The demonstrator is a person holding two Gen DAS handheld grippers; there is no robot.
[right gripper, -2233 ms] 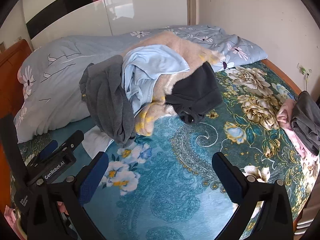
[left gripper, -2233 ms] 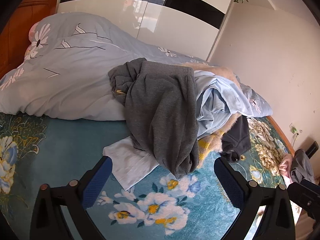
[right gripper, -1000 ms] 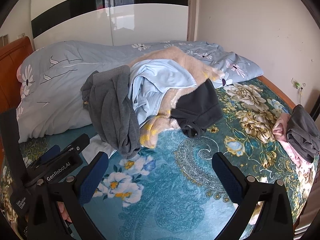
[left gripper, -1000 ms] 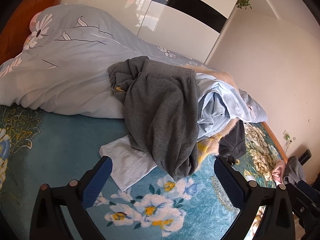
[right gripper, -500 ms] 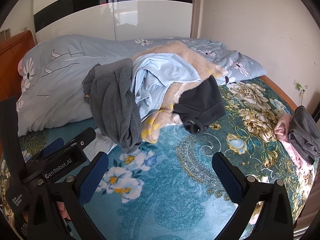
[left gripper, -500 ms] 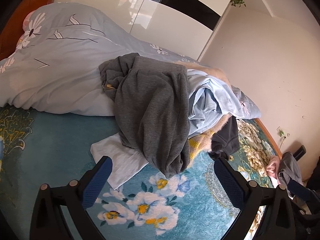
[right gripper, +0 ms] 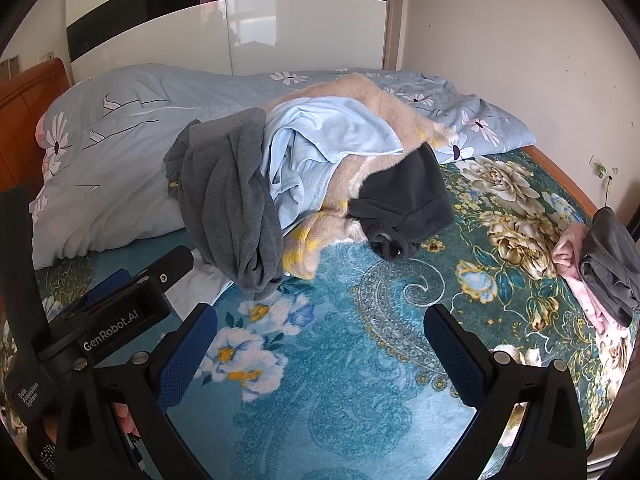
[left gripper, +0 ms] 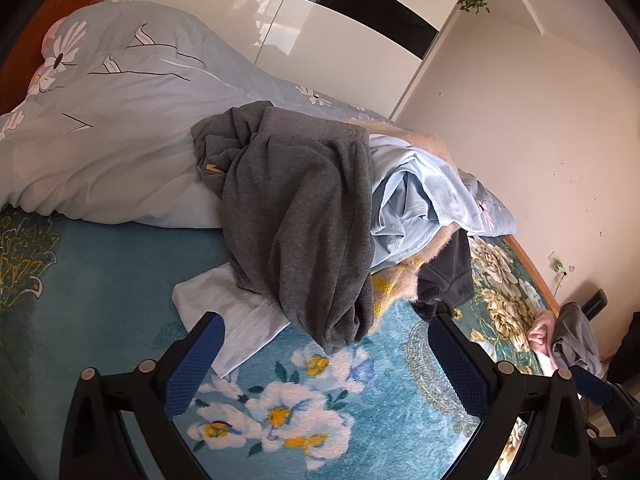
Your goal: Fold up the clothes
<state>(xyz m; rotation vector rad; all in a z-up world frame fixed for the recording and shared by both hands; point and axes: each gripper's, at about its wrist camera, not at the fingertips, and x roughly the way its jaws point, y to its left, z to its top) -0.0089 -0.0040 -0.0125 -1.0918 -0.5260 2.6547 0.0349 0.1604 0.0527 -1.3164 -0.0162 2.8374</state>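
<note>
A heap of unfolded clothes lies on the bed: a grey sweatshirt (left gripper: 304, 216) (right gripper: 232, 200) on the left, a light blue shirt (left gripper: 416, 204) (right gripper: 320, 140), a beige fluffy garment (right gripper: 380, 100), a black garment (right gripper: 404, 200) and a white cloth (left gripper: 236, 312) under the grey one. My left gripper (left gripper: 324, 364) is open and empty, just short of the grey sweatshirt's lower end. My right gripper (right gripper: 320, 352) is open and empty above the teal blanket, short of the heap.
A teal floral blanket (right gripper: 360, 360) covers the bed. A pale blue duvet (left gripper: 100, 140) is bunched at the back. Pink and grey clothes (right gripper: 600, 264) lie at the bed's right edge. A wooden headboard (right gripper: 24, 120) is left; wardrobe doors (right gripper: 280, 32) stand behind.
Both grippers have stayed open and shifted only slightly in front of the heap. No garment has moved.
</note>
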